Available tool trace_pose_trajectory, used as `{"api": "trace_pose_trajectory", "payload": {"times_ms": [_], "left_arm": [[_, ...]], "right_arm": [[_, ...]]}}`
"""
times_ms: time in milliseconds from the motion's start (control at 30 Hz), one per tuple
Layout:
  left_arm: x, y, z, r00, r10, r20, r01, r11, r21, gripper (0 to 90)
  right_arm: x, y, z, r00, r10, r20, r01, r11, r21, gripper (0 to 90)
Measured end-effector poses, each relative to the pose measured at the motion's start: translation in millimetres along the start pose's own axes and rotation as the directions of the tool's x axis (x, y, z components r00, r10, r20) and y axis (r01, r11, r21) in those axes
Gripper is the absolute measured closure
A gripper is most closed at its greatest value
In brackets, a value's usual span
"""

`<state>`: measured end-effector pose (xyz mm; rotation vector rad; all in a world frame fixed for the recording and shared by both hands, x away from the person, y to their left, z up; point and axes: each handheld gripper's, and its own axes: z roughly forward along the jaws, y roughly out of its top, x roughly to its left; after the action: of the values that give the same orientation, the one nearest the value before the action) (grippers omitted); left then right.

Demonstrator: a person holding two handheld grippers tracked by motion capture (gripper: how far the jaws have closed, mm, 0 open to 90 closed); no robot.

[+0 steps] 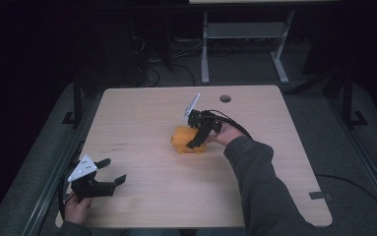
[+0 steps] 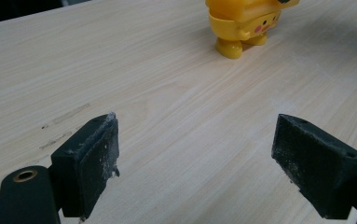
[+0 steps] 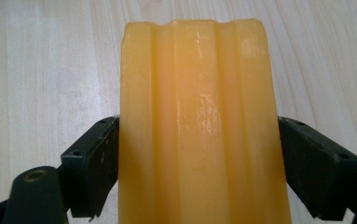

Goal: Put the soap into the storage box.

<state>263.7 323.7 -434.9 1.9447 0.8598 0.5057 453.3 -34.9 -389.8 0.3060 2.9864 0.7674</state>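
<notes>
A yellow plastic toy figure [image 1: 182, 140] stands near the middle of the wooden table [image 1: 141, 108]. My right gripper [image 1: 195, 137] comes at it from the right and is shut on it, a black jaw pressed against each side of its ribbed yellow body [image 3: 199, 107]. In the left gripper view the toy [image 2: 241, 23] stands on two stubby feet, far ahead and to the right. My left gripper [image 1: 114, 170] rests near the table's front left corner. It is open, with only bare wood between its pads [image 2: 92, 158].
A round cable hole [image 1: 225, 98] sits near the table's far edge. Behind the table stand the white legs of another desk [image 1: 204, 54], with cables on the floor. The right forearm in a grey sleeve [image 1: 255, 177] crosses the front right of the table.
</notes>
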Motion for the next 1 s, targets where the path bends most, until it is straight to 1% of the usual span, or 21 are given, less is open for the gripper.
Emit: {"api": "trace_pose_trajectory", "payload": {"times_ms": [233, 267, 400, 467, 500, 567, 600, 833, 1000], "left_arm": [[-0.1, 0.0, 0.2, 1.0, 0.002, 0.0, -0.002, 1.0, 0.001, 14.3], [-0.6, -0.1, 0.5, 1.0, -0.004, -0.001, 0.004, 1.0, -0.005, 14.3], [-0.8, 0.0, 0.8, 1.0, -0.007, 0.0, 0.007, 0.9999, -0.009, 14.3], [-1.9, 0.0, 1.4, 0.9998, -0.018, 0.001, 0.018, 0.9996, -0.02, 14.3], [-2.0, 0.0, 1.3, 0.9999, -0.017, 0.001, 0.017, 0.9997, -0.02, 14.3], [-2.0, 0.0, 1.2, 0.9999, -0.016, 0.001, 0.016, 0.9997, -0.018, 14.3], [-2.0, 0.0, 1.2, 0.9999, -0.016, 0.002, 0.016, 0.9997, -0.017, 14.3], [-1.7, 0.3, 1.2, 1.0, -0.008, 0.002, 0.009, 0.9999, -0.011, 14.3], [-2.0, 0.4, 1.3, 1.0, -0.008, 0.0, 0.008, 0.9999, -0.006, 14.3]], "right_arm": [[0.8, -0.8, -3.7, 0.9999, 0.011, 0.002, -0.011, 1.0, -0.02, 17.2], [0.7, -1.4, -5.8, 0.9999, 0.011, 0.002, -0.011, 0.999, -0.035, 17.2], [1.5, -2.6, -10.0, 0.9998, 0.018, 0.011, -0.018, 0.999, -0.043, 17.2], [2.4, -3.4, -11.8, 0.9998, 0.019, 0.011, -0.018, 0.999, -0.051, 17.2], [2.7, -4.1, -13.2, 0.9996, 0.018, 0.02, -0.017, 0.998, -0.057, 17.3], [2.6, -5.3, -15.3, 0.9995, 0.026, 0.02, -0.024, 0.998, -0.058, 17.4], [3.1, -6.3, -17.7, 0.9992, 0.027, 0.029, -0.026, 0.998, -0.057, 17.4], [4.8, -9.9, -28.1, 0.9985, 0.036, 0.04, -0.033, 0.996, -0.084, 17.6], [7.3, -15.8, -32.6, 0.997, 0.053, 0.056, -0.048, 0.994, -0.093, 17.9]]}}
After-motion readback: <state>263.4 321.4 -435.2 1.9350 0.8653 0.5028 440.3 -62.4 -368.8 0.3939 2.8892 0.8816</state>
